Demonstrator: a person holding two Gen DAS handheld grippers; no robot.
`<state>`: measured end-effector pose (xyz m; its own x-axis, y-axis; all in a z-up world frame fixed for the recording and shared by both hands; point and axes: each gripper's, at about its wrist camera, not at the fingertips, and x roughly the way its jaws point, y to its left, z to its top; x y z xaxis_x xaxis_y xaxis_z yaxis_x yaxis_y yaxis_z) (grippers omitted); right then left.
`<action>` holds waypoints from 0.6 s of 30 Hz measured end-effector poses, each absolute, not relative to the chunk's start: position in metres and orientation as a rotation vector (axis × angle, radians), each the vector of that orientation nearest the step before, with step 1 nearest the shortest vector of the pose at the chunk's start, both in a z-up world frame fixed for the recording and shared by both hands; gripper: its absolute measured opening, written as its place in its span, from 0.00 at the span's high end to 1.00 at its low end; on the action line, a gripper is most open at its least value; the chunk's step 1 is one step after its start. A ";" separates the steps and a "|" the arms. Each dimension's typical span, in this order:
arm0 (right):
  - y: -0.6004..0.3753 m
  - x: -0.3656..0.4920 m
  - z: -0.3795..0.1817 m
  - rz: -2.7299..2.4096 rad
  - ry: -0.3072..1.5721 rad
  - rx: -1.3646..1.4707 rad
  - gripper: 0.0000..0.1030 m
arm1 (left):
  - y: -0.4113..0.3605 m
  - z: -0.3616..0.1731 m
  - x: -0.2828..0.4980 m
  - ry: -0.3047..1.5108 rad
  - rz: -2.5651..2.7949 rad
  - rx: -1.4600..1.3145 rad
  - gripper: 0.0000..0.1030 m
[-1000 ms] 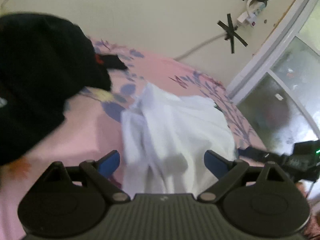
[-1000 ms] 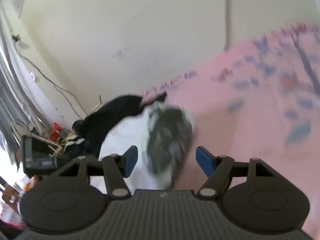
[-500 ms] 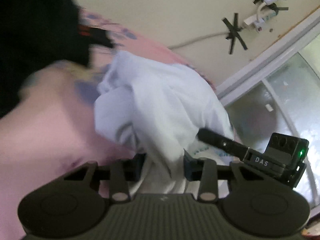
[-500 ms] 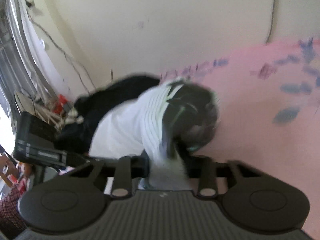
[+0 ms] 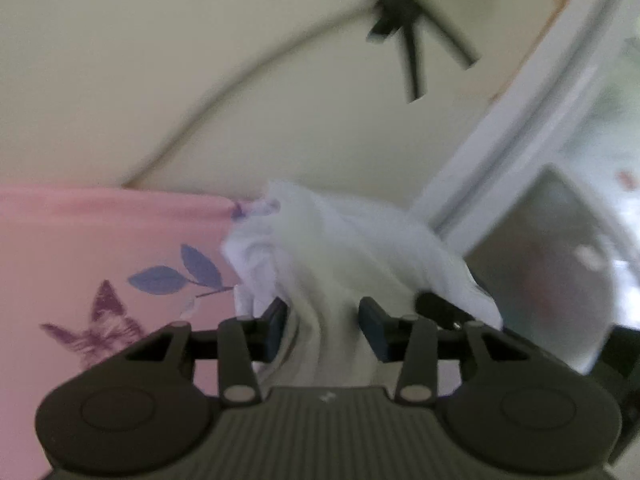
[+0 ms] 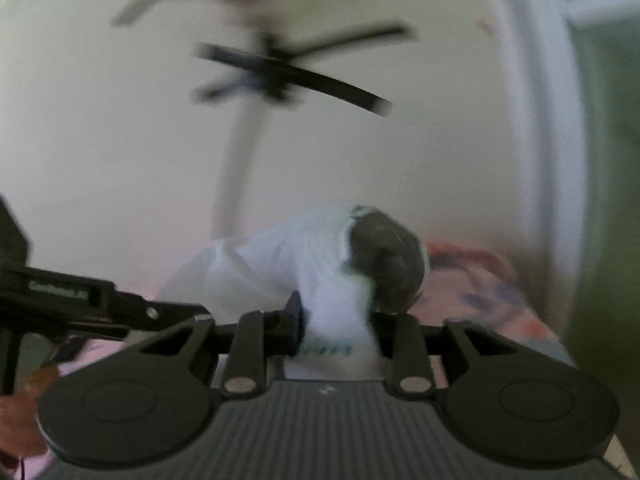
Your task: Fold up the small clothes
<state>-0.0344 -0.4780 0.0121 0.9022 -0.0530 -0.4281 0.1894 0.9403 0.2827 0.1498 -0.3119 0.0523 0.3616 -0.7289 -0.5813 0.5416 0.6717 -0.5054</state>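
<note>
1. One white garment is in play, bunched and lifted, and two grippers hold it, one at each end.
2. The left gripper has its two blue pads clamped on a twisted neck of the white cloth; its jaws have just eased slightly wider, with the fabric still pinched between them.
3. The right gripper is likewise clamped on the cloth, at a part that carries green print; its jaws have also just widened a little, with the cloth still between them.
4. In the left wrist view the garment rises from the jaws toward twelve o'clock and spills toward two o'clock, where it drapes over the dark body of the other gripper.
5. Only the left wrist view shows the pink bedsheet clearly, at nine o'clock, with one blue leaf sprig and one purple butterfly print. It also shows one grey cable running along the wall and a window frame at two o'clock.
6. Only the right wrist view shows the garment's dark grey patch, at one o'clock from the jaws, edged with white and green.
7. The right wrist view also shows the other gripper's black arm at nine o'clock, with a blurred label.
8. Each view shows one cross of black tape on the cream wall near twelve o'clock, heavily blurred.
</note>
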 end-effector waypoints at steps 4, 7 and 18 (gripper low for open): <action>-0.487 -0.036 -0.005 -0.170 0.435 0.339 0.51 | -0.326 0.028 0.144 0.870 -0.805 -0.175 0.54; -0.485 -0.045 0.006 -0.225 0.390 0.271 0.44 | -0.315 0.030 0.128 0.873 -0.798 -0.149 0.51; -0.416 -0.146 0.012 -0.216 0.417 0.367 0.44 | -0.226 0.030 0.023 0.758 -0.662 -0.008 0.44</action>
<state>-0.1460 -0.4164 0.0117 0.8930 -0.1296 -0.4311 0.2779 0.9121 0.3015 0.0229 -0.2256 0.0302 0.5350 -0.5582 -0.6342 0.5526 0.7990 -0.2372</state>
